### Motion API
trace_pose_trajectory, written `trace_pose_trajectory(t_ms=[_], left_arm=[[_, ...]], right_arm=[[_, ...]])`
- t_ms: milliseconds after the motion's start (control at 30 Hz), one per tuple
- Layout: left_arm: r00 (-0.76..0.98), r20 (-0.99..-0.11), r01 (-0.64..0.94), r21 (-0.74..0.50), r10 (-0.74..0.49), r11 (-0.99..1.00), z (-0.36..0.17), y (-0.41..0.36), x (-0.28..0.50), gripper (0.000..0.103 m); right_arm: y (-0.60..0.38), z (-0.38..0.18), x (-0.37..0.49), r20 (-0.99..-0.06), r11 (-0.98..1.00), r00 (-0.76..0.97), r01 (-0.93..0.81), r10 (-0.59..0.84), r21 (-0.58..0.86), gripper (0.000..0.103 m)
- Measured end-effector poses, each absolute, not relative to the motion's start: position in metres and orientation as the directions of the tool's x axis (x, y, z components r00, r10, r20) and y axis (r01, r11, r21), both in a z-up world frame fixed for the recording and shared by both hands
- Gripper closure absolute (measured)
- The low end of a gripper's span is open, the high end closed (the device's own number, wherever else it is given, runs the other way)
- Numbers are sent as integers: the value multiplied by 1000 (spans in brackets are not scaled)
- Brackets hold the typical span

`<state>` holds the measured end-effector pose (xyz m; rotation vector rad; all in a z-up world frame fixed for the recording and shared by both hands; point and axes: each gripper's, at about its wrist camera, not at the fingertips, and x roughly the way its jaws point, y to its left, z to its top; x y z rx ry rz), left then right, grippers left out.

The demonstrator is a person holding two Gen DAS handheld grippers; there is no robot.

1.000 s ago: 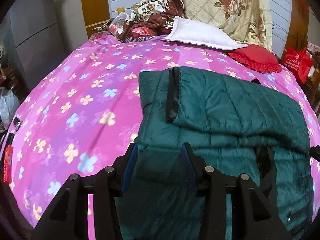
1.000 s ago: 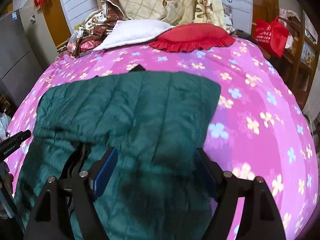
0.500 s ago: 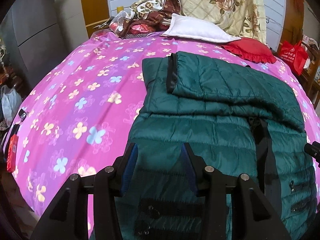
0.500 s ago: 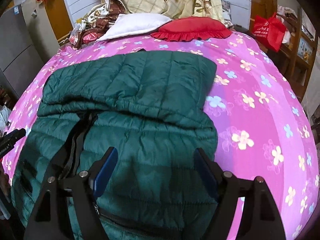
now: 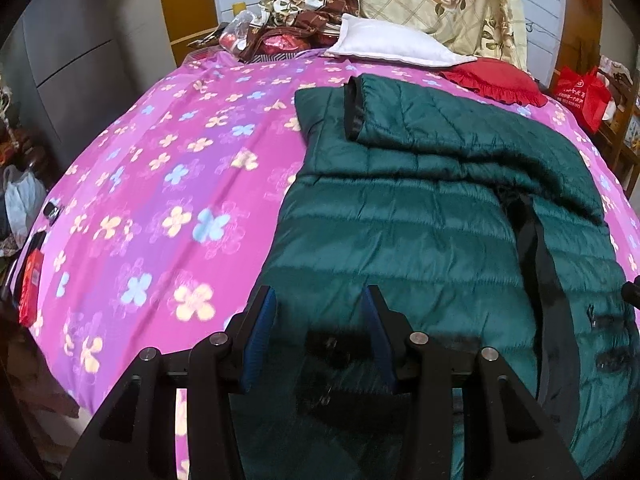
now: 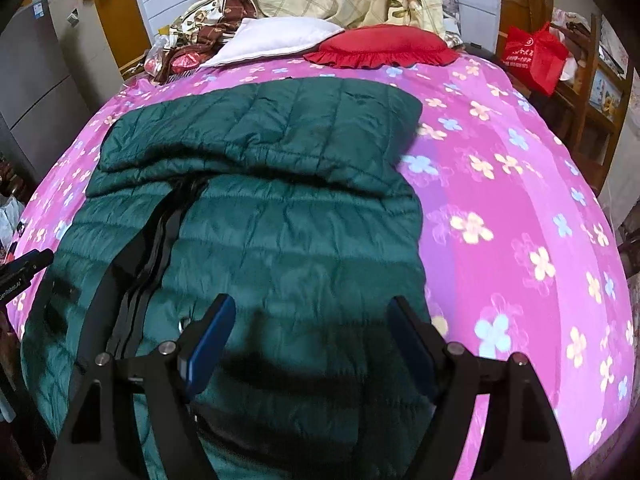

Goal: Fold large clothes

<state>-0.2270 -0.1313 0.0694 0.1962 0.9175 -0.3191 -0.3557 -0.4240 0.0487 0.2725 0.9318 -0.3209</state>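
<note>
**A:** Starting with the left wrist view — what are we seeing?

**B:** The green quilted coat (image 5: 420, 220) is lying flat on the bed, over the pink flowered bedspread (image 5: 180, 184), toward its right half in this view. A sleeve or upper part is lying folded across the far end of the coat. The left gripper (image 5: 318, 312) is hovering over the coat's near edge, jaws standing apart with fabric showing in the gap, nothing pinched between the blue pads.

**A:** And behind it?

**B:** A white pillow (image 5: 396, 44) and a red frilled cushion (image 5: 496, 80) are sitting at the head of the bed, with a rose-patterned quilt (image 5: 440, 4) propped up behind them. A red bag (image 5: 580, 94) is showing off to the right.

**A:** Over to the right wrist view.

**B:** The same coat (image 6: 280, 208) is spreading left of centre, its dark zipper strip (image 6: 160, 232) running down the left side. The right gripper (image 6: 310, 320) is hanging above the coat's near part, jaws spread wide and released, gripping nothing. The bedspread (image 6: 520, 200) is lying bare on the right, and the tip of the other gripper is peeking in at the left edge.
</note>
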Motion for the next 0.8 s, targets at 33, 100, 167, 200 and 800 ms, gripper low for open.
trace_pose_trajectory(t_ms=[33, 100, 167, 200, 800], left_arm=[[562, -806, 354, 30, -187, 935, 69, -129, -230, 76], [557, -809, 358, 31, -187, 933, 68, -126, -234, 76], [556, -810, 361, 33, -186, 932, 67, -120, -241, 76], [555, -811, 360, 34, -185, 932, 67, -117, -244, 76], [525, -837, 352, 50, -153, 935, 56, -75, -281, 76]], right_arm=[[-423, 49, -359, -818, 920, 554, 382, -151, 89, 22], [-420, 49, -364, -820, 920, 552, 382, -151, 87, 22], [-417, 48, -372, -822, 920, 550, 382, -146, 92, 22], [-416, 48, -375, -824, 920, 548, 381, -142, 95, 21], [-403, 39, -431, -855, 920, 502, 382, -126, 89, 21]])
